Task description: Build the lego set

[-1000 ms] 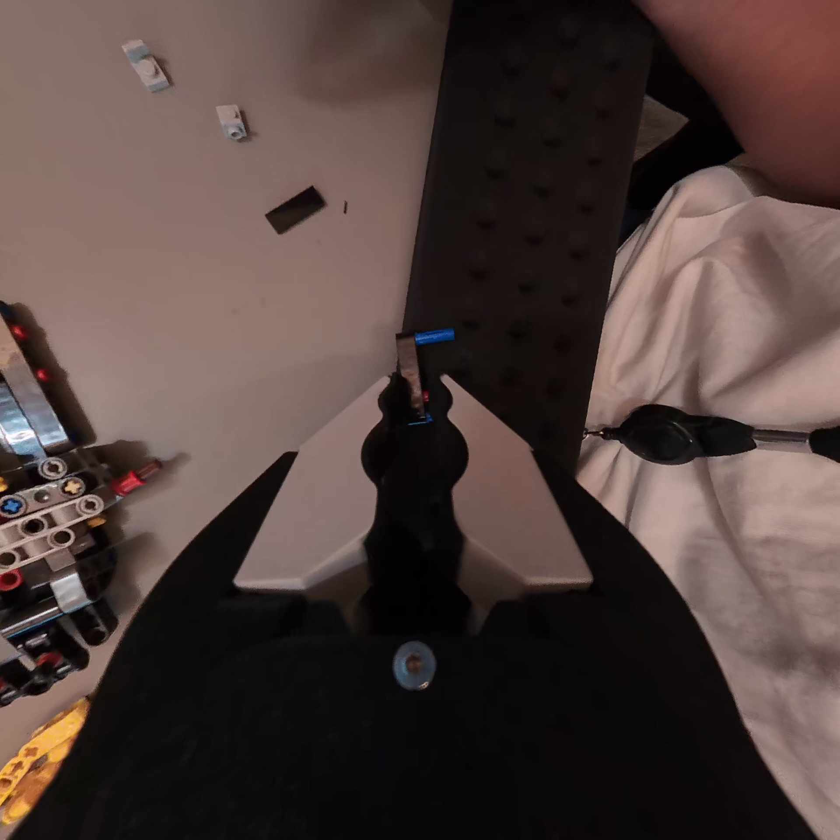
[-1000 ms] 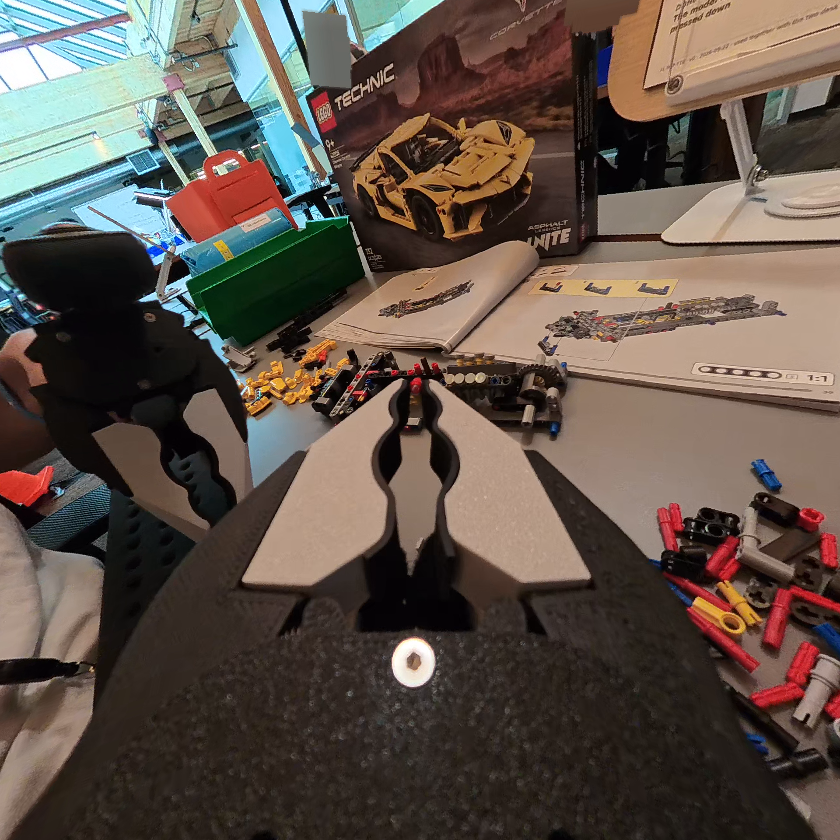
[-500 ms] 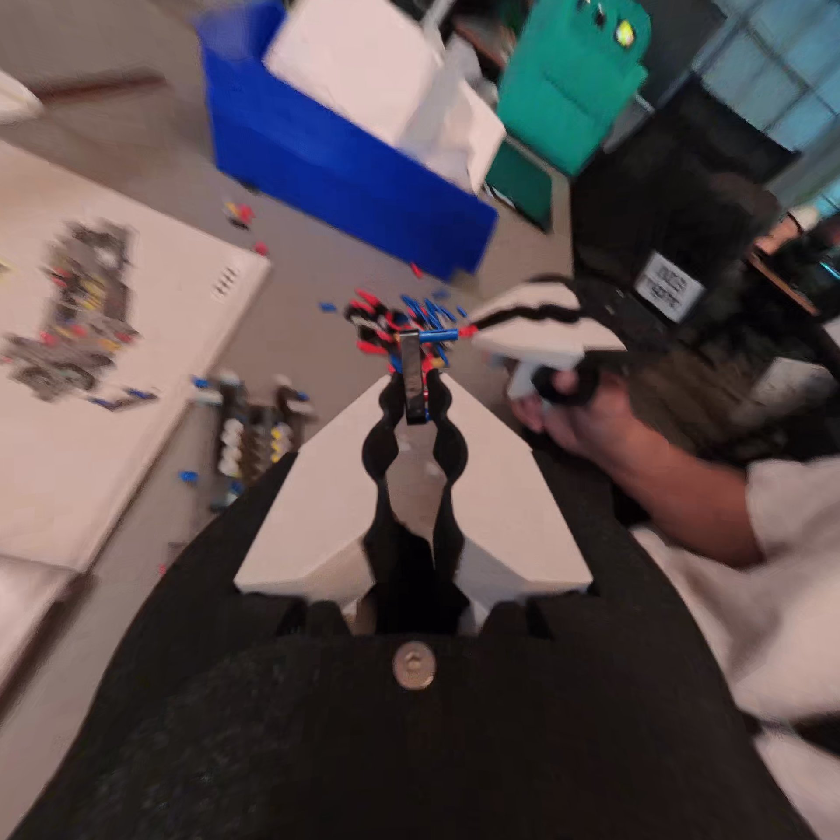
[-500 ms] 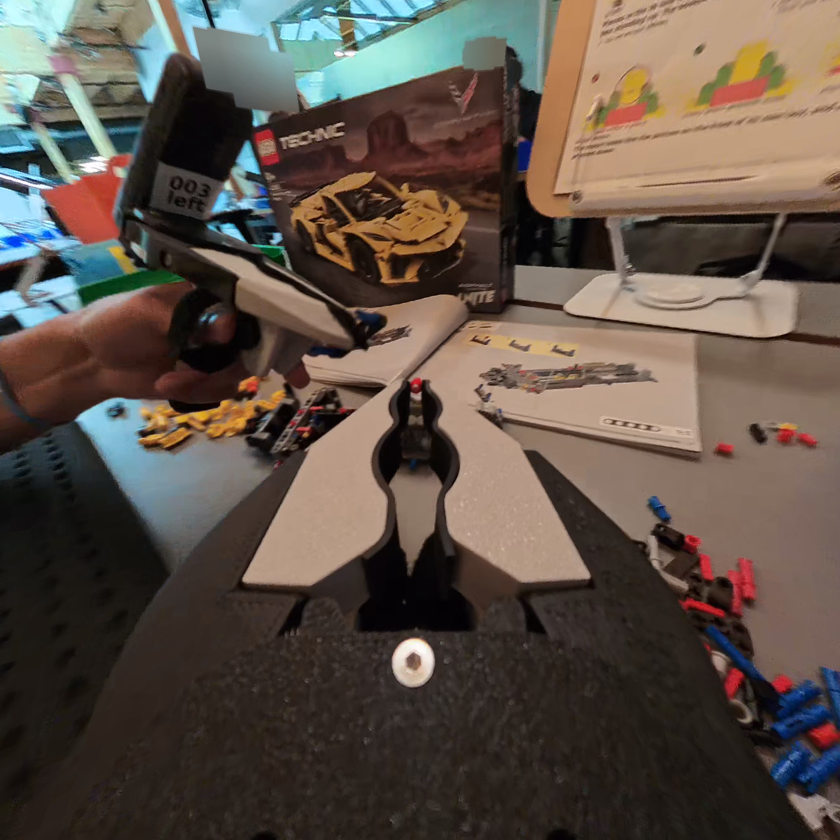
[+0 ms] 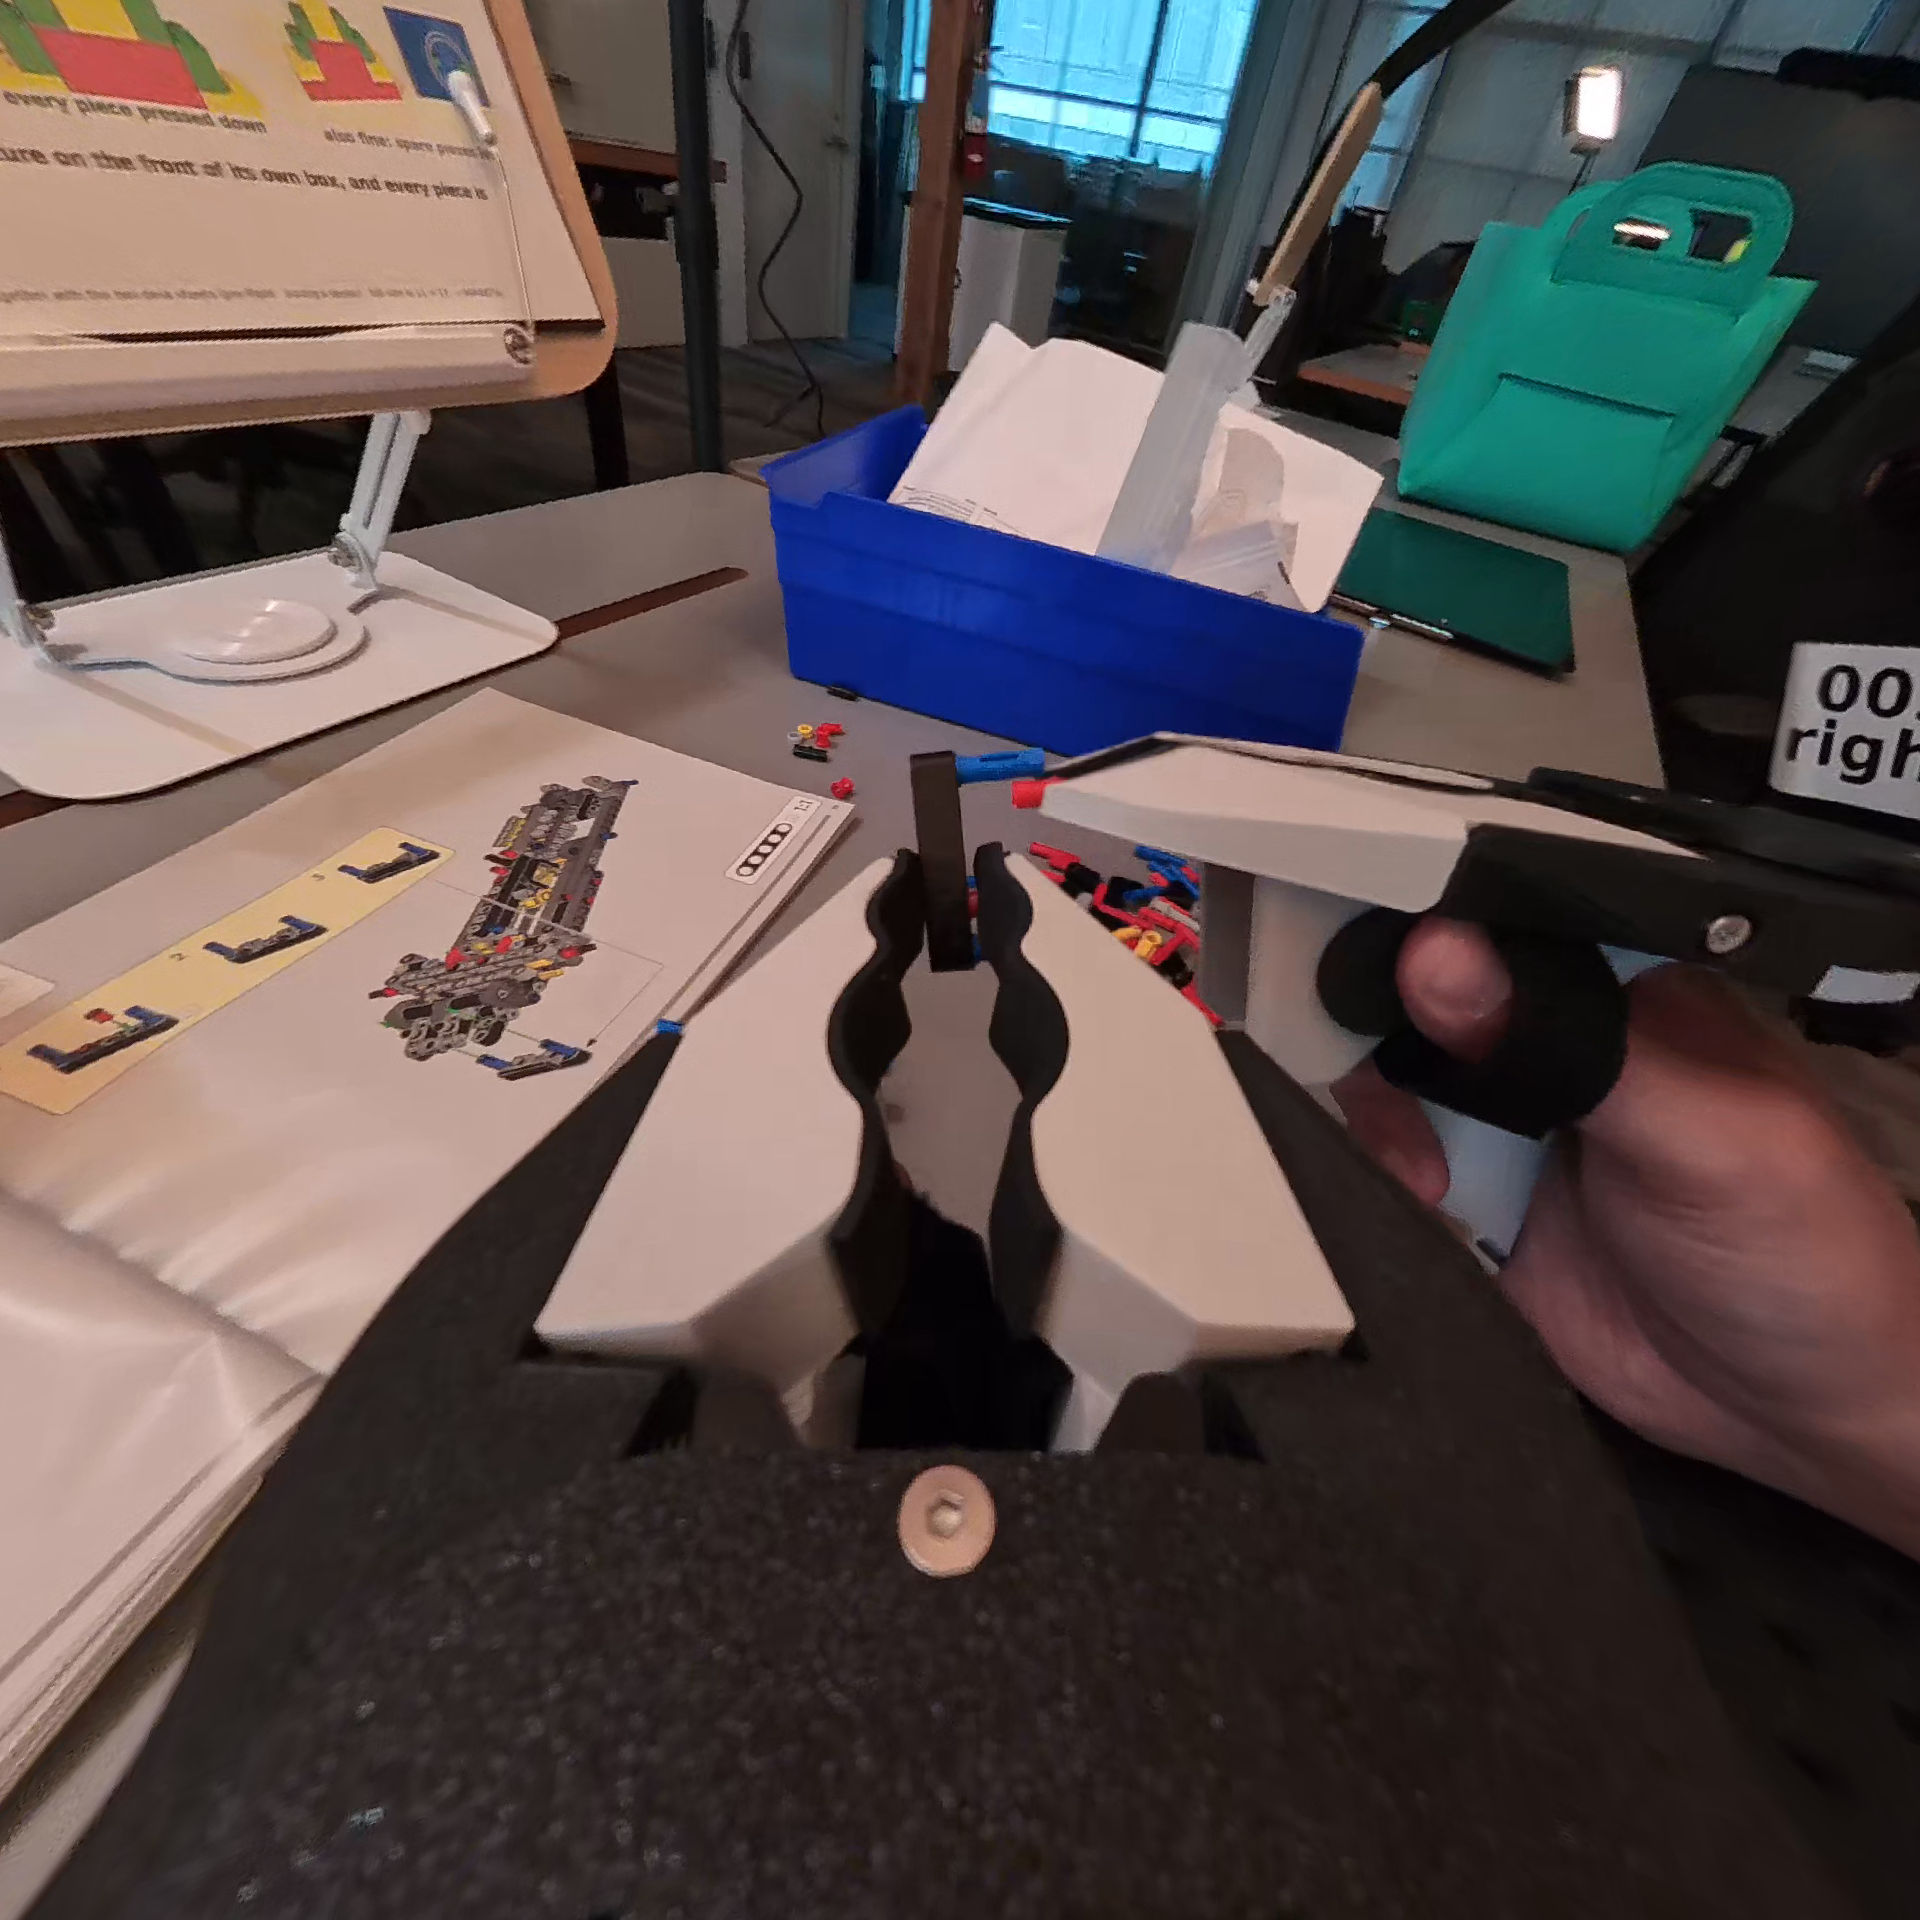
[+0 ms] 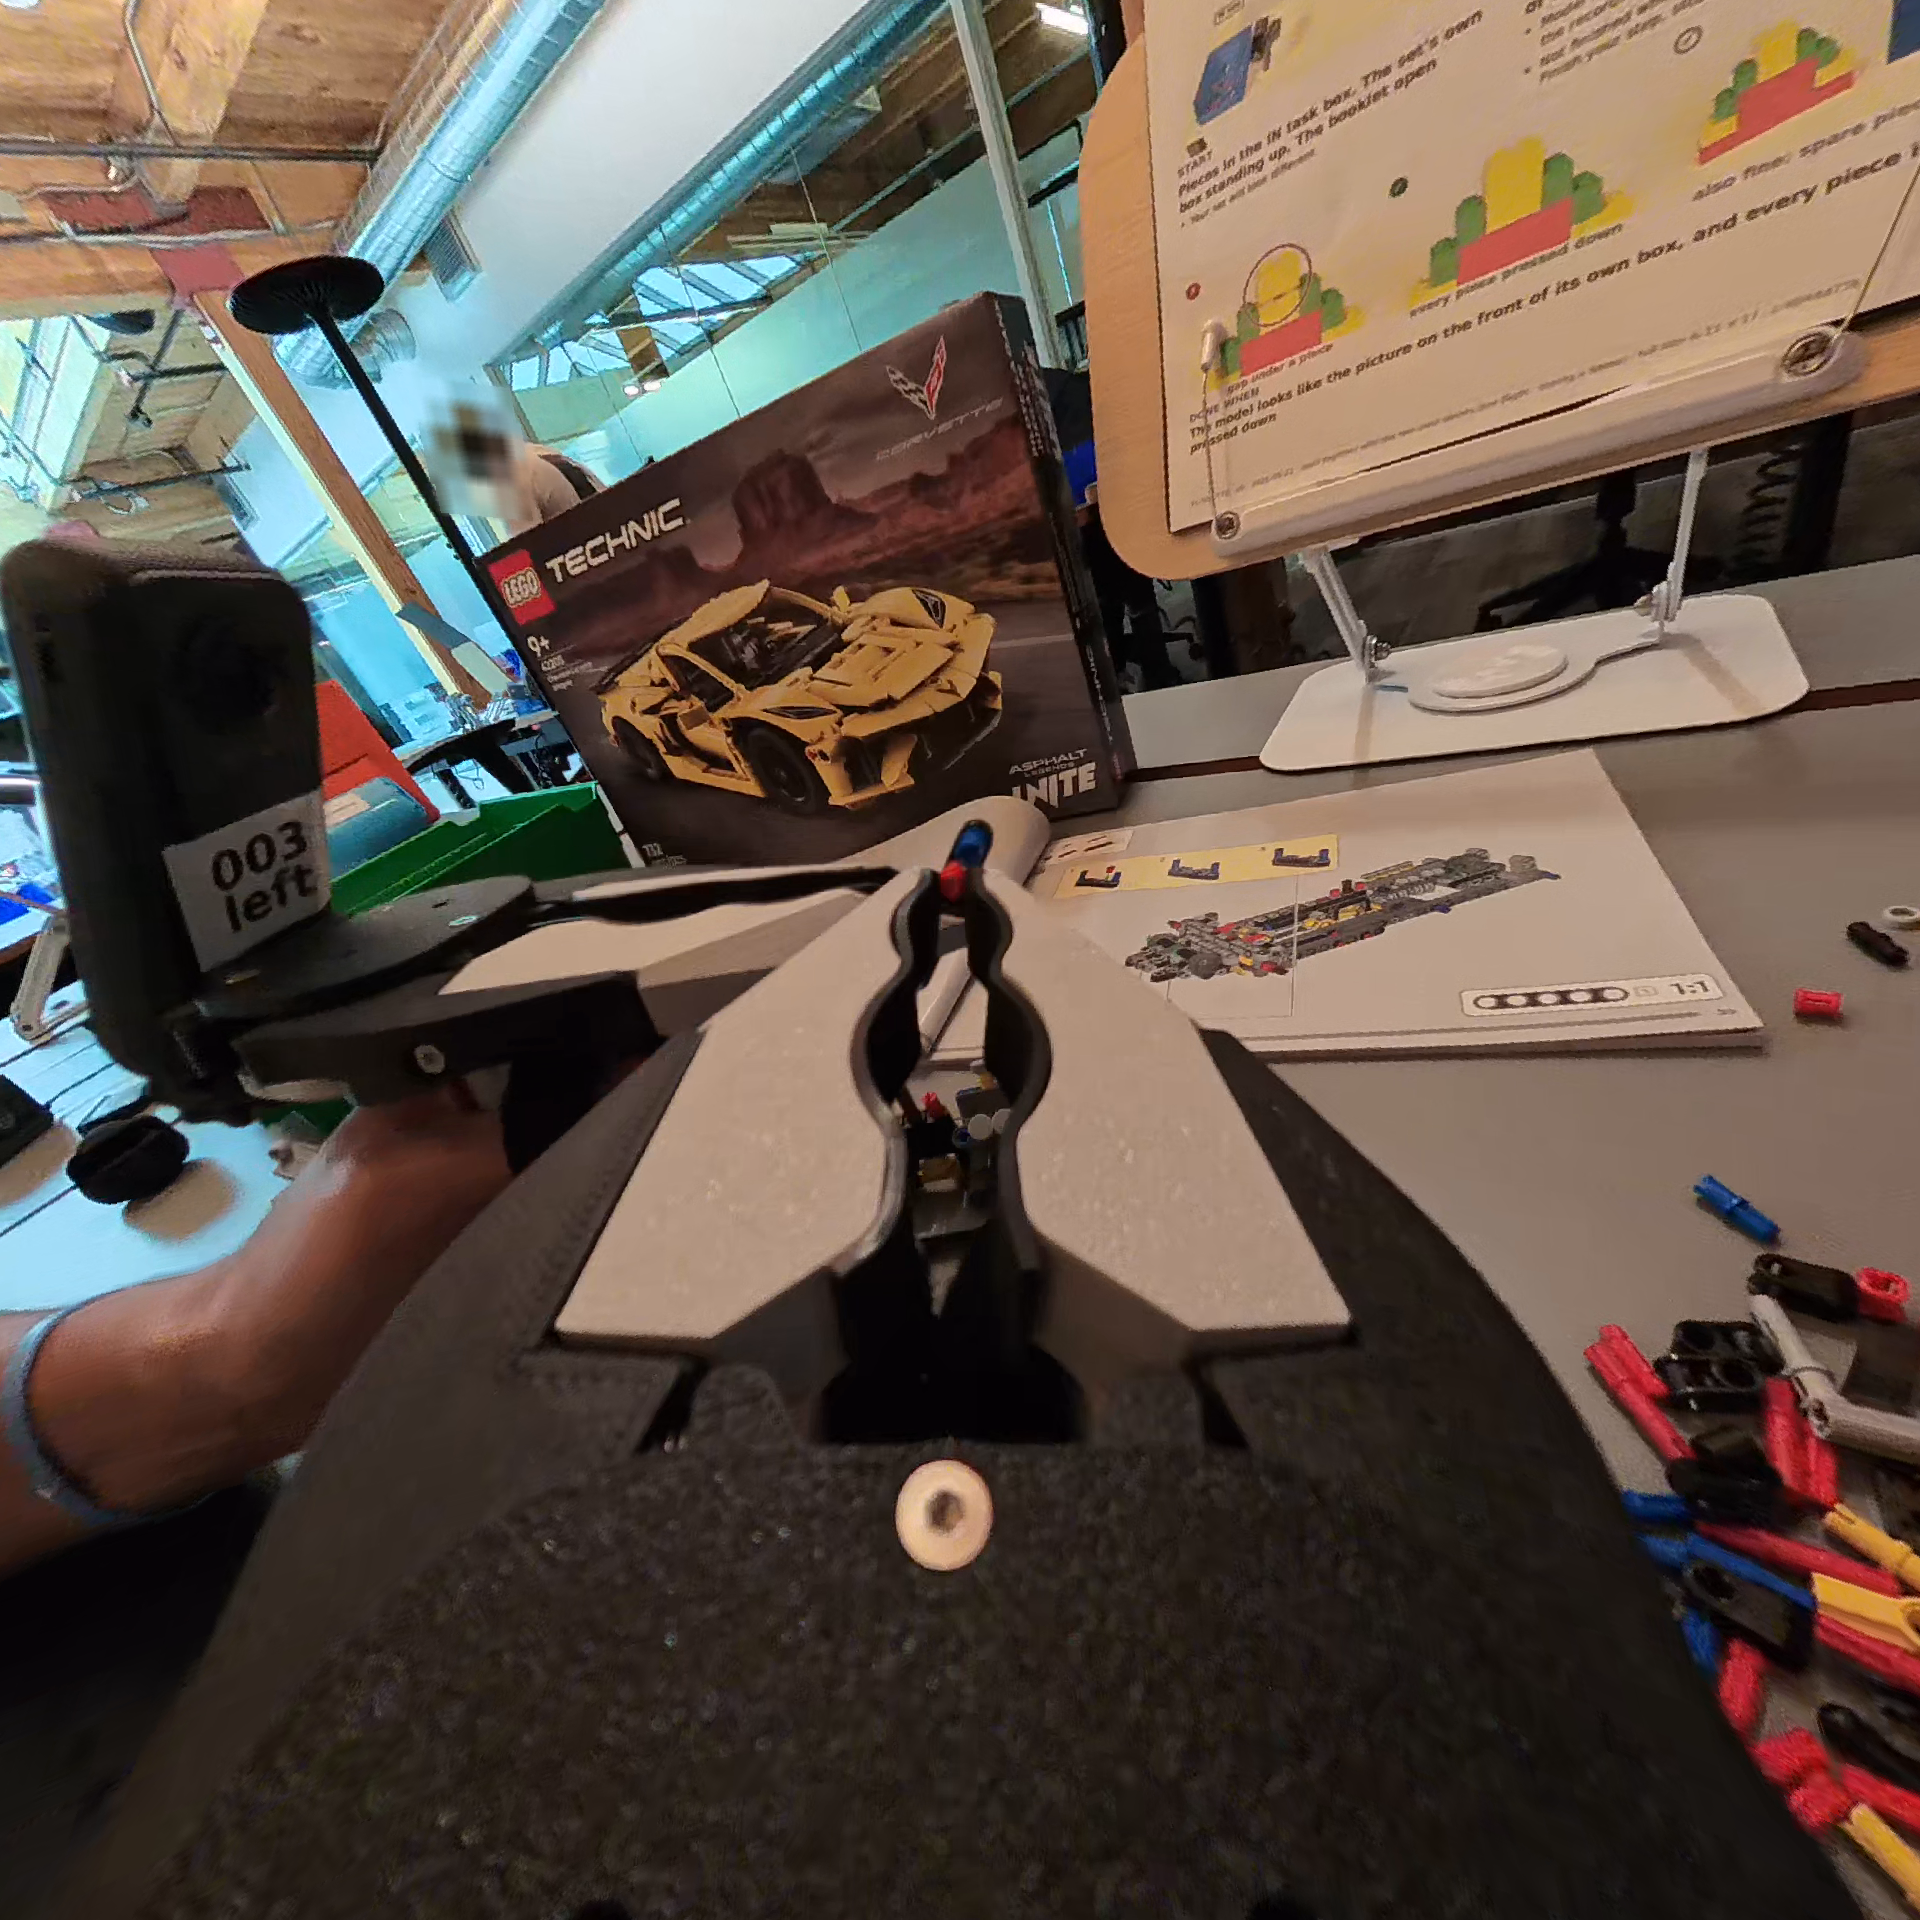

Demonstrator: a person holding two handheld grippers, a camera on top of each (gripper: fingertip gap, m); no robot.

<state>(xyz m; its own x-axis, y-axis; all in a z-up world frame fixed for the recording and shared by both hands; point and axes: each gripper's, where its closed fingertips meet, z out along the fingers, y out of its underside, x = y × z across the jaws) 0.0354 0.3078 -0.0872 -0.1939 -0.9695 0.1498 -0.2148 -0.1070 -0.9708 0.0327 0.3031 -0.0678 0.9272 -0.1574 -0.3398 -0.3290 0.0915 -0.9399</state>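
On the grey surface (image 5: 665, 665), the left claw (image 5: 943, 868) clamps an upright black beam (image 5: 943, 862); the right claw (image 6: 954, 883), at its 3 o'clock, pinches a red pin (image 6: 950, 883).

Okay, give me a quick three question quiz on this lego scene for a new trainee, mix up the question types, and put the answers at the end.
1. True or false: the left gripper is shut on an upright black beam.
2. Multiple choice: what colour is the pin at the right gripper tips? A) yellow B) red C) green
3. Short answer: what blue container stands behind the open instruction booklet in the left wrist view?

Key
1. True; a blue pin sticks out of the beam's top.
2. B
3. A blue bin holding white paper bags.
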